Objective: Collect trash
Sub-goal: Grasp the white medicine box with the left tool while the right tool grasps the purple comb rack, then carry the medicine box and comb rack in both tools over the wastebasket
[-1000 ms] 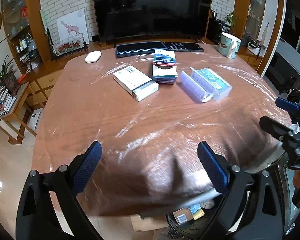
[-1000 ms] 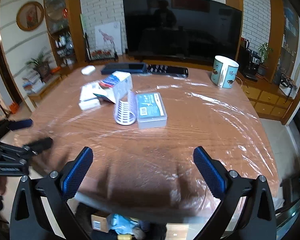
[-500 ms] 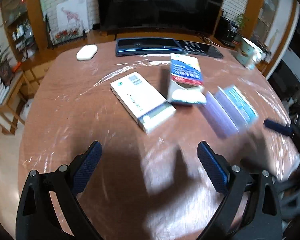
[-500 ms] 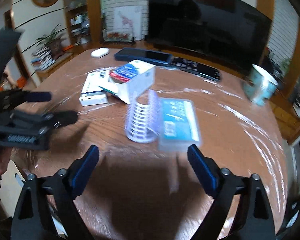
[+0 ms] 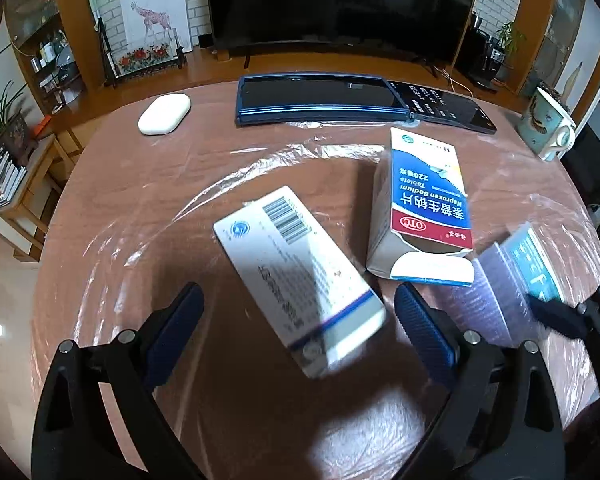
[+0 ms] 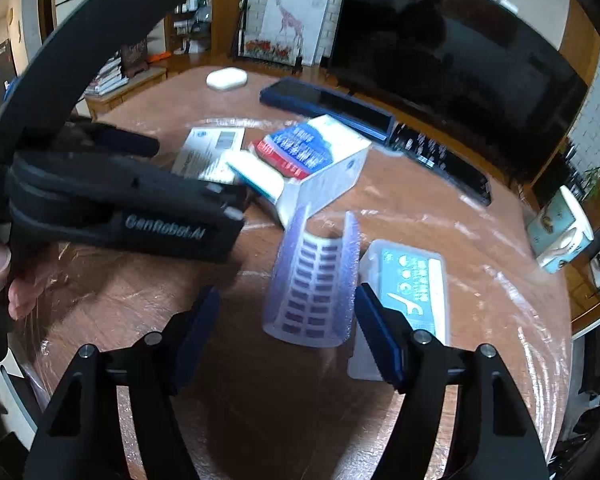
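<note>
A flat white medicine box (image 5: 296, 276) with a barcode lies on the table; its near end sits between the fingers of my open left gripper (image 5: 300, 332). A blue, white and red naproxen box (image 5: 424, 200) with an open flap stands just right of it. A curved purple plastic blister tray (image 6: 316, 280) lies between the fingers of my open right gripper (image 6: 288, 332), beside a clear case with a blue label (image 6: 412, 284). The white box (image 6: 212, 152) and the naproxen box (image 6: 312, 148) also show in the right wrist view, behind the left gripper's body.
The round brown table (image 5: 140, 200) is covered in clear plastic film. At its far side lie a dark blue keyboard case (image 5: 320, 96), a black remote (image 5: 448, 108) and a white case (image 5: 164, 114). A teal mug (image 5: 548, 124) stands far right. A TV stands behind.
Both grippers have moved forward and down over the table. The left now straddles the white box, the right straddles the purple tray. The objects themselves have not moved.
</note>
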Demonstrator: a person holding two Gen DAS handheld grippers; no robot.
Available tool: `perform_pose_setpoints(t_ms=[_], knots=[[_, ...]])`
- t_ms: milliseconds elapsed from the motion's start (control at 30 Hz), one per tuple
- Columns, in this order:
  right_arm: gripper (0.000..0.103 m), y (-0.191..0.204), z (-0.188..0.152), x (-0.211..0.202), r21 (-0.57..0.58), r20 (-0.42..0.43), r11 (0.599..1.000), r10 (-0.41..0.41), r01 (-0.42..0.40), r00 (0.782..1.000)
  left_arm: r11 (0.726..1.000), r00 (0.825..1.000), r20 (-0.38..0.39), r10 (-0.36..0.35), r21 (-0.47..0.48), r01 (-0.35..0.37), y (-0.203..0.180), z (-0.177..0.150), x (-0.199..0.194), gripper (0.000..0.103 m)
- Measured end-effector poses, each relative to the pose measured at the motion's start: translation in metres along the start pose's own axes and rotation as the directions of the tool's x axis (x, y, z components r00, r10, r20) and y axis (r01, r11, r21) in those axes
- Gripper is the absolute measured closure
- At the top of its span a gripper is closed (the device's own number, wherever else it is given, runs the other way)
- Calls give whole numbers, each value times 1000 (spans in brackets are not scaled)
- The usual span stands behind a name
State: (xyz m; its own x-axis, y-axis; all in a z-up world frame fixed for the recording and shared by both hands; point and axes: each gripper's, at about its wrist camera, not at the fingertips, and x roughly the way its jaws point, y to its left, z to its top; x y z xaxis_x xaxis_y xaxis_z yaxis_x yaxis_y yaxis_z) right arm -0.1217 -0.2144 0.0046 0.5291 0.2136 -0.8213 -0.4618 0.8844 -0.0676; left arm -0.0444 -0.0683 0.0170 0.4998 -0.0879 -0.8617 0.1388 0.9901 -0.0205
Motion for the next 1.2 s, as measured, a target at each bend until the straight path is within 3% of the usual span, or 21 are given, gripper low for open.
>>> perform_pose_setpoints(t_ms=[133,433,533,967,1200], knots=[[47,-5,1,8,24,-32,999,30,-29,999,1000,1000,-11,-5,-5,5,2,3,4,16],[46,-22,10,11,141,-48,984,116,-108,992,996,996,-17,-88,-19,88,8,4,4,43],[56,-26,10,10,167,-37,977,142,-134,989,995,995,-17,-100,-9,100,7,2,2,48],[58,-44,-11,-15,308,51,912,270,-272,961,987,988,23,-150,-56,151,17,-8,-14,49],[58,-47,-23,-24,339,59,898,278,-281,959,983,986,35,-163,-76,166,21,-21,-24,49]])
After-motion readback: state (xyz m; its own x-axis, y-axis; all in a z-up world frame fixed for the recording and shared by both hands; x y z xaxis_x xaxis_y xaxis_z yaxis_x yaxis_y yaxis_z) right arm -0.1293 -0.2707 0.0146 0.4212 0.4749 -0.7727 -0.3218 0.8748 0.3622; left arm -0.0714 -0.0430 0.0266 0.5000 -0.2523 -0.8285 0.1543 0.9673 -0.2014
